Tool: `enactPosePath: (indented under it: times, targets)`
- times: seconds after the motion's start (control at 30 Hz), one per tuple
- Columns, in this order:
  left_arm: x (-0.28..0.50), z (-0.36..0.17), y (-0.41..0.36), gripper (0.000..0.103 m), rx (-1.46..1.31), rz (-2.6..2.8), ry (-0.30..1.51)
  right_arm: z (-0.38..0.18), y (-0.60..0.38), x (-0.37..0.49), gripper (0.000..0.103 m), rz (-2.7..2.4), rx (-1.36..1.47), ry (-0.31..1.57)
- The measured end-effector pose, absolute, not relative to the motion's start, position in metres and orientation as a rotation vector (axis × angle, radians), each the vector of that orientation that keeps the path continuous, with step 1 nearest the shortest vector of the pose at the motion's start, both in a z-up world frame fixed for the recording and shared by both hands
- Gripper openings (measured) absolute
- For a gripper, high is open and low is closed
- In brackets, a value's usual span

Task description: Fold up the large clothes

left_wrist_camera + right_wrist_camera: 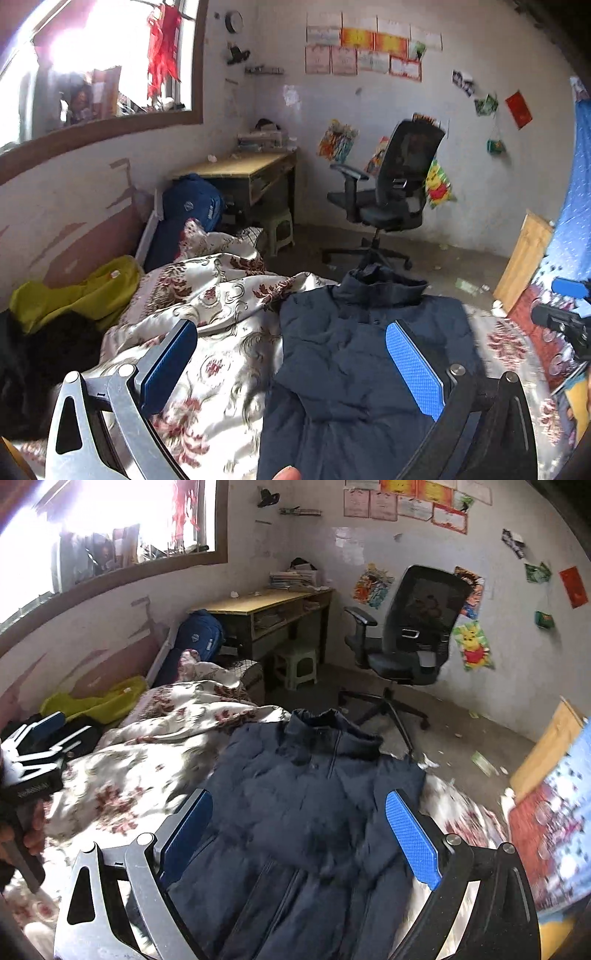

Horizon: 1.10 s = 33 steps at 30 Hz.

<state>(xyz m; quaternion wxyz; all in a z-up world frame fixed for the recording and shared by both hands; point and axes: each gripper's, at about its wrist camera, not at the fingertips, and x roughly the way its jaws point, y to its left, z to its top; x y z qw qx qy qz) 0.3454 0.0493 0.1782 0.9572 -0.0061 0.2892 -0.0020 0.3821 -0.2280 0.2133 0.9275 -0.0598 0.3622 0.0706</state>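
Right claw (299, 834) agape above navy jacket (314, 812).

Blue textured fingers (413, 843), silver and black linkages, round screws.

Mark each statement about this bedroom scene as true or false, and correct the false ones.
1. The navy jacket lies on the floral bedspread. True.
2. The right gripper is shut on the jacket. False: its jaws stand wide open and hold nothing.
3. The left gripper is open. True.
4. The office chair stands on the bed. False: it stands on the floor beyond the bed.
5. The jacket's collar points toward the chair. True.
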Motion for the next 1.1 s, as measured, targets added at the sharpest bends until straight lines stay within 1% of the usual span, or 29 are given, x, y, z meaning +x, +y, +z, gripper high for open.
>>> enactPosePath:
  times: [0.07, 0.17, 0.37, 0.5, 0.6, 0.73, 0.8, 0.83, 0.87, 0.9, 0.93, 0.97, 1.0, 1.03, 1.07, 1.1]
  targets:
    - [0.381, 0.160, 0.044, 0.103, 0.015, -0.023, 0.597, 0.192, -0.241, 0.416, 0.092, 0.110, -0.136, 0.720]
    - [0.446, 0.123, 0.025, 0.103, 0.051, -0.071, 0.624, 0.159, -0.274, 0.458, 0.092, 0.091, -0.087, 0.753]
    - [0.543, 0.075, -0.017, 0.103, 0.017, -0.153, 0.710, 0.092, -0.320, 0.528, 0.092, 0.116, -0.005, 0.798]
    - [0.599, 0.047, -0.059, 0.103, 0.121, -0.149, 0.761, 0.045, -0.331, 0.579, 0.092, 0.111, -0.027, 0.821]
    - [0.633, 0.027, -0.086, 0.103, 0.209, -0.121, 0.809, 0.021, -0.335, 0.609, 0.091, 0.120, -0.053, 0.821]
    - [0.670, 0.013, -0.099, 0.102, 0.236, -0.090, 0.835, 0.006, -0.334, 0.642, 0.090, 0.160, -0.037, 0.793]
    - [0.685, 0.008, -0.103, 0.098, 0.235, -0.098, 0.856, 0.001, -0.333, 0.654, 0.089, 0.175, -0.032, 0.787]
    - [0.690, 0.005, -0.106, 0.096, 0.249, -0.111, 0.874, -0.003, -0.331, 0.660, 0.087, 0.175, -0.043, 0.794]
    - [0.694, 0.001, -0.110, 0.092, 0.274, -0.128, 0.891, -0.008, -0.325, 0.664, 0.084, 0.168, -0.069, 0.799]
    - [0.696, -0.003, -0.115, 0.091, 0.303, -0.147, 0.900, -0.010, -0.323, 0.669, 0.078, 0.172, -0.084, 0.797]
    - [0.697, -0.006, -0.119, 0.091, 0.335, -0.157, 0.904, -0.013, -0.320, 0.671, 0.076, 0.173, -0.095, 0.795]
    - [0.699, -0.009, -0.122, 0.087, 0.360, -0.159, 0.905, -0.016, -0.318, 0.673, 0.076, 0.173, -0.103, 0.797]
    - [0.700, -0.011, -0.125, 0.080, 0.376, -0.158, 0.908, -0.018, -0.316, 0.675, 0.071, 0.176, -0.112, 0.799]
    - [0.703, -0.013, -0.126, 0.075, 0.374, -0.156, 0.920, -0.020, -0.314, 0.678, 0.059, 0.171, -0.124, 0.802]
    - [0.707, -0.014, -0.127, 0.059, 0.361, -0.154, 0.934, -0.022, -0.312, 0.680, 0.051, 0.168, -0.133, 0.808]
    - [0.711, -0.016, -0.126, 0.040, 0.329, -0.153, 0.952, -0.022, -0.311, 0.681, 0.043, 0.155, -0.144, 0.808]
